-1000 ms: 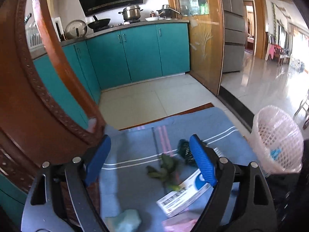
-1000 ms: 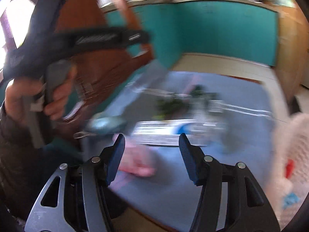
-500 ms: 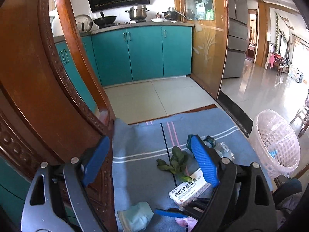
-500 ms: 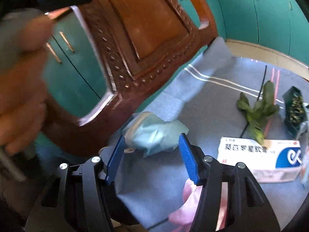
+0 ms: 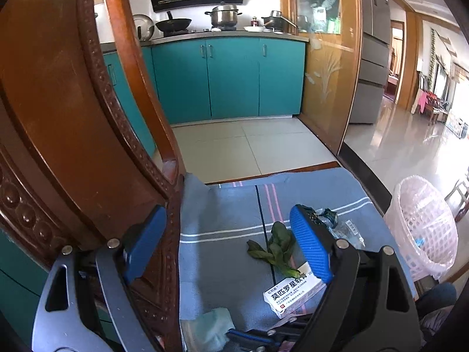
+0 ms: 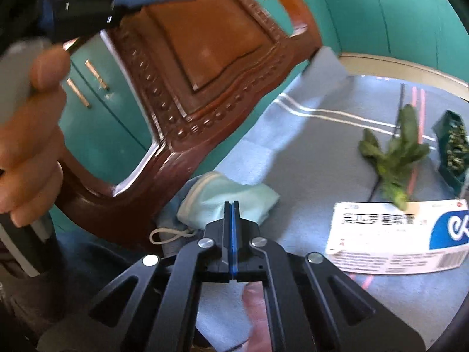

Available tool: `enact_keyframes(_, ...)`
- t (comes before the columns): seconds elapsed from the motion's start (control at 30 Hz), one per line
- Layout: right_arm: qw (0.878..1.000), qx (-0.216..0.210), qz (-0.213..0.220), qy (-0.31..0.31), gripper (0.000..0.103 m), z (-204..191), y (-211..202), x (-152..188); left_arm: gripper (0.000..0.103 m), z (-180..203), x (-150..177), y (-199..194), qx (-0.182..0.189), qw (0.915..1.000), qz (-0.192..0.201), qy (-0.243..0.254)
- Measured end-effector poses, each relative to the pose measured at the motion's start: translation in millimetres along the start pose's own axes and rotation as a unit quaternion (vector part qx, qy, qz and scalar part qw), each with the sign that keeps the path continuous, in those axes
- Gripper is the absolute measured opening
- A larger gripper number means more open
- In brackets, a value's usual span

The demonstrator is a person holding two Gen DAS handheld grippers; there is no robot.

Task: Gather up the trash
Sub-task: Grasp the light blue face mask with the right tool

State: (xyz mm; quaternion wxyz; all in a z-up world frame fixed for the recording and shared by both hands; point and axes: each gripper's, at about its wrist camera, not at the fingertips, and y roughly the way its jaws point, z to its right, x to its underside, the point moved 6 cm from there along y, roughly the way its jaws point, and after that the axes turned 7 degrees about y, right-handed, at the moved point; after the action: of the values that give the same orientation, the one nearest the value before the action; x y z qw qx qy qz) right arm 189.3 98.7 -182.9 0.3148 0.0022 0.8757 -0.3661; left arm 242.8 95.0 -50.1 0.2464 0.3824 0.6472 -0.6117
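On the blue cloth point(image 5: 222, 234) lie a pale green face mask point(image 6: 231, 199), a white medicine box point(image 6: 392, 234), wilted green leaves point(image 6: 392, 158) and a dark green wrapper point(image 6: 453, 146). My right gripper point(image 6: 231, 205) has its jaws closed at the near edge of the mask; whether it pinches the mask cannot be told. A pink scrap point(image 6: 255, 296) lies under it. My left gripper point(image 5: 228, 246) is open and empty, held above the cloth. The mask point(image 5: 208, 328), box point(image 5: 293, 293) and leaves point(image 5: 272, 249) also show in the left wrist view.
A pink lined wastebasket point(image 5: 422, 223) stands off the cloth's right edge. A carved wooden chair back point(image 5: 73, 135) rises along the left side, close to the mask. Teal kitchen cabinets point(image 5: 228, 79) and tiled floor lie beyond.
My right gripper has swung left to the face mask and closed from open. My left gripper has lifted and tilted back, staying open.
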Motion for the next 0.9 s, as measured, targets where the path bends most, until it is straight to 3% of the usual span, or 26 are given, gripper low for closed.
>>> enact_keyframes(0.1, 1.0, 0.014, -0.005, -0.002, 0.003, 1, -3, -1, 0.087, -3, 0, 0, -0.003, 1.0, 0.002, -0.009)
enact_keyframes(0.13, 1.0, 0.012, -0.008, -0.003, 0.011, -1, -1, 0, 0.087, -4, 1, 1, -0.002, 0.9999, 0.0, -0.013)
enact_keyframes(0.2, 1.0, 0.026, -0.007, -0.011, 0.04, -3, 4, 1, 0.087, -4, 1, 2, -0.002, 0.9999, -0.001, -0.015)
enact_keyframes(0.23, 0.999, 0.04, -0.003, -0.015, 0.061, -4, 7, 2, 0.087, -3, 0, 2, -0.004, 0.9999, -0.001, -0.014)
enact_keyframes(0.27, 0.999, 0.046, 0.001, -0.019, 0.064, -4, 10, 2, 0.087, -3, 0, 2, -0.004, 0.9999, -0.001, -0.014)
enact_keyframes(0.4, 0.999, 0.034, -0.007, -0.02, 0.064, -4, 23, 3, 0.087, -4, -1, 3, -0.001, 0.9999, 0.001, -0.014)
enact_keyframes(0.57, 0.997, 0.049, -0.012, -0.052, 0.063, -10, 31, 6, 0.087, -4, -1, 4, -0.001, 0.9999, 0.0, -0.012)
enact_keyframes(0.6, 0.997, 0.052, -0.011, -0.058, 0.06, -12, 31, 7, 0.087, -4, -1, 4, -0.001, 0.9999, 0.0, -0.012)
enact_keyframes(0.67, 0.996, 0.05, -0.017, -0.074, 0.027, -17, 34, 10, 0.087, -4, -1, 4, 0.0, 0.9999, 0.0, -0.013)
enact_keyframes(0.73, 0.996, 0.047, -0.018, -0.078, 0.01, -18, 35, 11, 0.087, -4, -1, 5, 0.0, 0.9999, 0.0, -0.012)
enact_keyframes(0.9, 0.998, 0.034, 0.008, -0.049, 0.005, -9, 16, 6, 0.087, -4, -1, 5, 0.002, 0.9999, 0.0, -0.013)
